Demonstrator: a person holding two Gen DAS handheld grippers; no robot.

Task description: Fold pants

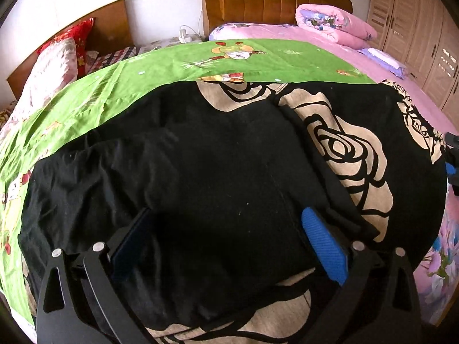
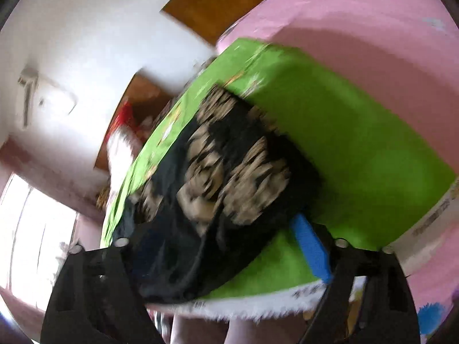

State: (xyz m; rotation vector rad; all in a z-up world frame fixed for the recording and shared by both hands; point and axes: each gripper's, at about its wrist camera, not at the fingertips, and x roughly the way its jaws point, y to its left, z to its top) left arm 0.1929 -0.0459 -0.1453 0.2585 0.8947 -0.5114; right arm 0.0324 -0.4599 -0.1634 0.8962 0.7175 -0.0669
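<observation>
On the bed (image 1: 358, 43): pink sheet, green cartoon cloth (image 1: 172, 63) spread over it.
Pants (image 1: 215, 157): black with beige rose print, lying on the green cloth, inside-out black part folded over the middle; badly blurred in the right wrist view.
Left gripper (image 1: 226, 238): low over the pants, jaws spread wide, blue pads (image 1: 324, 246) either side of black fabric, nothing pinched.
Right gripper (image 2: 223, 246): tilted, jaws wide apart, pants edge between them, contact unclear through blur.
Far off: folded pink quilt (image 1: 335, 24), wooden headboard (image 1: 272, 0).
</observation>
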